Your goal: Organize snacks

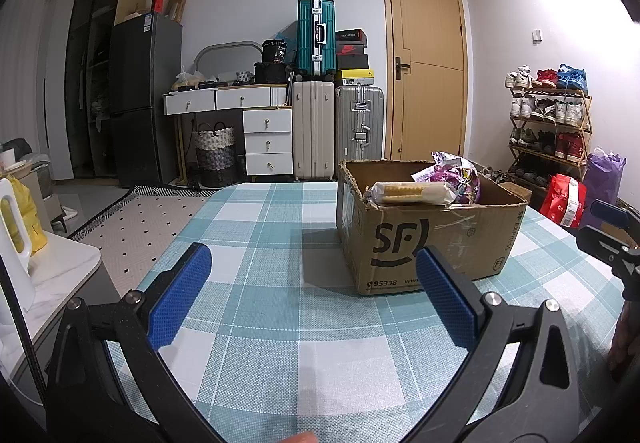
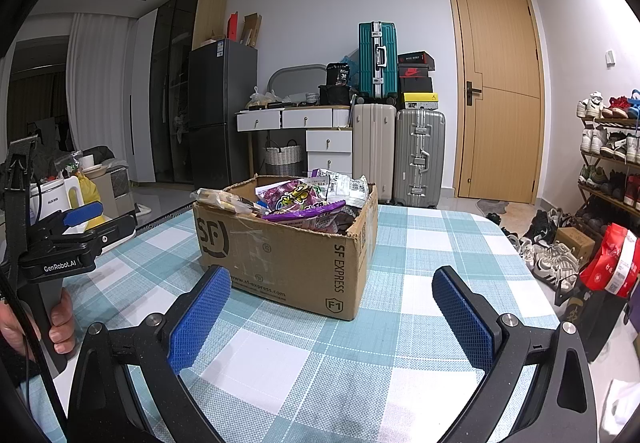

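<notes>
Left hand-held gripper (image 1: 312, 279): blue pads spread wide apart, nothing between them, hovering over the checked bench (image 1: 280, 323).
Right hand-held gripper (image 2: 332, 295): fingers also wide apart and empty, aimed at the box corner.
Cardboard box (image 2: 288, 255): standing on the bench ahead of both, flaps up.
Snacks (image 2: 300, 199): piled inside, purple bag on top.
Wafer pack (image 1: 412, 191): lying across the box's near rim.

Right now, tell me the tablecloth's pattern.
The tablecloth is a teal-and-white plaid check, clearest in the right wrist view.
</notes>
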Demonstrator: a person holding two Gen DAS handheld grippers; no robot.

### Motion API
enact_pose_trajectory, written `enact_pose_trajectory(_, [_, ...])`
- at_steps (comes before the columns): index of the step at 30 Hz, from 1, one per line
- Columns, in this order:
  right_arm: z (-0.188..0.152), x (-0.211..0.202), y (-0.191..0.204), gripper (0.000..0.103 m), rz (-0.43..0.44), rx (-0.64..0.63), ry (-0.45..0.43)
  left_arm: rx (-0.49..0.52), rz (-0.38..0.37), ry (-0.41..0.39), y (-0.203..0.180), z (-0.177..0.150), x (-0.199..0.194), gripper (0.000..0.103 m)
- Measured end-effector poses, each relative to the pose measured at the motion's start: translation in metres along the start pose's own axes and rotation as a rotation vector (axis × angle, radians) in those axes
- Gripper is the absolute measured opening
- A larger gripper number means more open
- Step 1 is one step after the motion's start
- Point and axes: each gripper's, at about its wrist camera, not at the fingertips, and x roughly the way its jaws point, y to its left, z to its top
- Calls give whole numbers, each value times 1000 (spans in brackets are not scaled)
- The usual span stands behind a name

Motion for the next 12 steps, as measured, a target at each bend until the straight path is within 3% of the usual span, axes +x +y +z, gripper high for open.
enact_pose_trajectory(12, [0,1,1,103,0,1,1,-1,4,2,0,-1,1,102])
